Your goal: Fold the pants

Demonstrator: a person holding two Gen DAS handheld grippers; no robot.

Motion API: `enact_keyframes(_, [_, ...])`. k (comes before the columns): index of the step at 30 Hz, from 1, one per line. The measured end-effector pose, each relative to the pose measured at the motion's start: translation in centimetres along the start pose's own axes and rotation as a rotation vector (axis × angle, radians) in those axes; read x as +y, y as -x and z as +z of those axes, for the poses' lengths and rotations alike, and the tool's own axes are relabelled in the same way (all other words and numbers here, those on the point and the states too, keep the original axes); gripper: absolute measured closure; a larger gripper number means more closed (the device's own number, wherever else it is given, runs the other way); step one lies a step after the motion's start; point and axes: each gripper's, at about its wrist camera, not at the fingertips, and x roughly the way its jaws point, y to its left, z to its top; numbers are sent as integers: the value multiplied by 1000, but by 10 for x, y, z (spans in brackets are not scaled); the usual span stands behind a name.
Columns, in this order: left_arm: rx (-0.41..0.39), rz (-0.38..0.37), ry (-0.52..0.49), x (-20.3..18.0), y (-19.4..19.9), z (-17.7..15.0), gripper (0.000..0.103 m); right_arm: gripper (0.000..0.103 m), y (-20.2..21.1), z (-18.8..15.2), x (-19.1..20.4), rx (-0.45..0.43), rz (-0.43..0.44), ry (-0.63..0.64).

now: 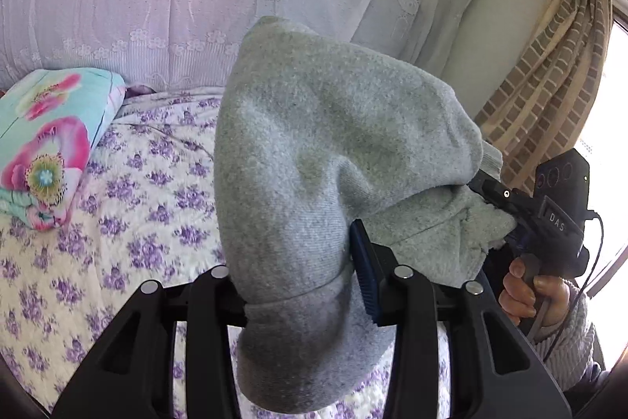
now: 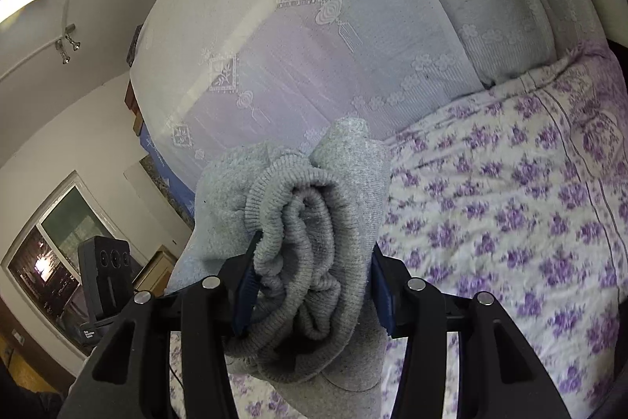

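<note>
One bunched grey pants (image 1: 333,128), fleecy, rib-cuffed.

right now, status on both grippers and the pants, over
Left gripper and right gripper both shut on grey sweatpants. Pants bunched, lifted above floral bedspread. Nothing in the way.

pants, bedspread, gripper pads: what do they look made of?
Pants: grey fleece-like knit, fuzzy matte nap; the band bunched in the right gripper is ribbed, likely cotton blend.
Bedspread: thin woven cloth, probably cotton, matte, purple flower print with a puckered, quilted look.
Pads on the left gripper: dark blue, ridged, probably rubber or soft plastic; body hard black plastic.
</note>
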Motion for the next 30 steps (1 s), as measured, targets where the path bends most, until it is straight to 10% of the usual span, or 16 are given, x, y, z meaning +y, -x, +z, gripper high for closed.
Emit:
enact_keyframes(10, [-29,142,66,49,-97,56,64,54,-120,40,-60,-13,-36,58])
enact_keyframes(26, [174,266,303,179,-303,5,64,49,-327,-20,-202,162,-261,57])
enact_keyframes(30, [150,330,276,197,-325,-14,37,36,-348,-38,-222,145,-331,76])
